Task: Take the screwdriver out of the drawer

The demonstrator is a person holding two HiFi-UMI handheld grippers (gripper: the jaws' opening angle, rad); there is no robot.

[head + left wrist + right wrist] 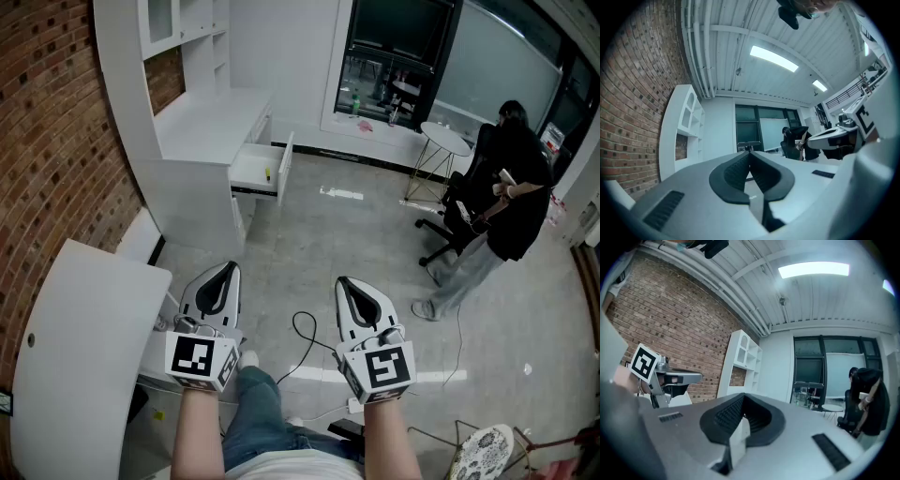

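Head view looks steeply down; both gripper views look across toward the standing person [511, 202].

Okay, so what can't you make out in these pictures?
Head view: the open drawer is far off; the yellow speck inside is too small to identify.
Gripper views: the drawer doesn't show; the left gripper and right gripper fill the lower frames.
Head view: the white tabletop is cut by the left edge.

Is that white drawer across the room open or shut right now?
Open: the drawer is pulled out from the white cabinet, its inside showing.
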